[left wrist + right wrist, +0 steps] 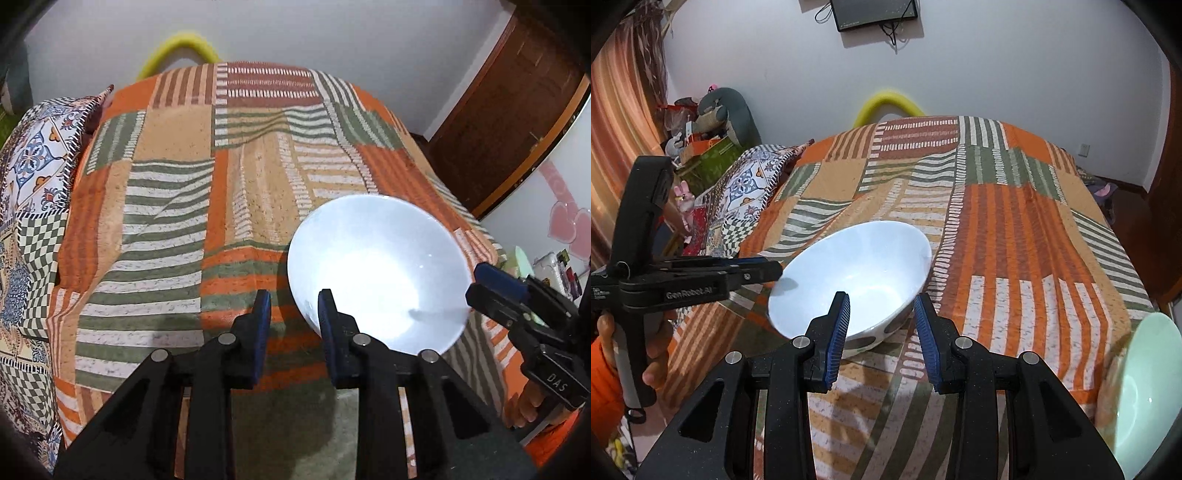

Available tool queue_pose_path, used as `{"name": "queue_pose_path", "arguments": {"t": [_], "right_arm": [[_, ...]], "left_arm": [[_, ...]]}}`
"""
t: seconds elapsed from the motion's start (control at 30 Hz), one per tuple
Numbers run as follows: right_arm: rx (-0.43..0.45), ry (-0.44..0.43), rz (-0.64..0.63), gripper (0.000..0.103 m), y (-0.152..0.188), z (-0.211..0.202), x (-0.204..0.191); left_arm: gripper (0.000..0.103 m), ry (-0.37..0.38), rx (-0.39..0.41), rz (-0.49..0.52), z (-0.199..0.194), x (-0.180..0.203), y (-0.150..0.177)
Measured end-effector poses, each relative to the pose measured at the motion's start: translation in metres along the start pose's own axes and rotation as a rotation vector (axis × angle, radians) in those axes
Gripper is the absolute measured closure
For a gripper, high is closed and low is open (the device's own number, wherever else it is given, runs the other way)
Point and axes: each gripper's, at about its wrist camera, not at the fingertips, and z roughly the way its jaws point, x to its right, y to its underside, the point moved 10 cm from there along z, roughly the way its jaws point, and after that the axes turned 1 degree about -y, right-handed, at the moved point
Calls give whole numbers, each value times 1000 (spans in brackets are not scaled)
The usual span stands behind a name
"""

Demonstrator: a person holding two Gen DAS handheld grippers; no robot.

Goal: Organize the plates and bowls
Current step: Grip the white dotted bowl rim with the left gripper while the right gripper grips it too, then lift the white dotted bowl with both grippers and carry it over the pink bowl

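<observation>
A white bowl (376,273) sits tilted on the striped bedspread; it also shows in the right wrist view (857,273). My left gripper (293,314) is open, its right finger (327,314) at the bowl's near-left rim. Seen from the right wrist view, the left gripper (772,269) reaches in from the left, at the bowl's left rim. My right gripper (882,317) is open and straddles the bowl's near rim, left finger (838,325) over the inside, right finger (925,325) outside. It shows in the left wrist view (476,284) at the bowl's right rim. A pale green bowl (1145,391) lies at the far right edge.
The orange, green and white striped bedspread (1015,229) covers the bed. A patterned pillow (40,147) lies at the bed's left; it also shows in the right wrist view (746,184). A yellow foam arch (886,99) stands behind the bed. Clutter (709,129) stands far left.
</observation>
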Motion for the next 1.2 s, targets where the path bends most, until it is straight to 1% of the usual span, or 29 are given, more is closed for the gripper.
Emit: {"name": "queue_pose_path", "arguments": {"t": [0.07,0.2,0.27,0.33,0.37,0.5,0.57,0.7,0.93,1.07,1.2], "right_arm": [[-4,4,-6,68,0,4,-2],[-3,42,-35,68,-1,11,1],[-31,30,-21,68,5,16,3],[-42,16,1,68,7,21,6],[-44,16,8,70,7,23,8],[-41,2,28,71,6,24,9],[-43,5,31,75,7,24,9],[-44,4,45,79,7,22,10],[-13,-6,45,80,1,4,4],[18,-22,41,81,-5,-17,-5],[51,-24,11,81,-10,-43,-22]], "left_arm": [[77,-5,-17,6,8,0,2],[77,-11,-27,16,15,3,3],[77,-15,-31,30,19,8,5],[79,-21,-32,46,22,12,6],[83,-22,-32,52,22,14,6],[83,-29,-20,61,21,14,6],[85,-37,-13,68,19,14,6],[87,-43,-3,70,11,15,6],[87,-60,55,95,-22,23,2],[86,-62,98,100,-53,29,4],[86,-64,135,102,-87,35,11]]}}
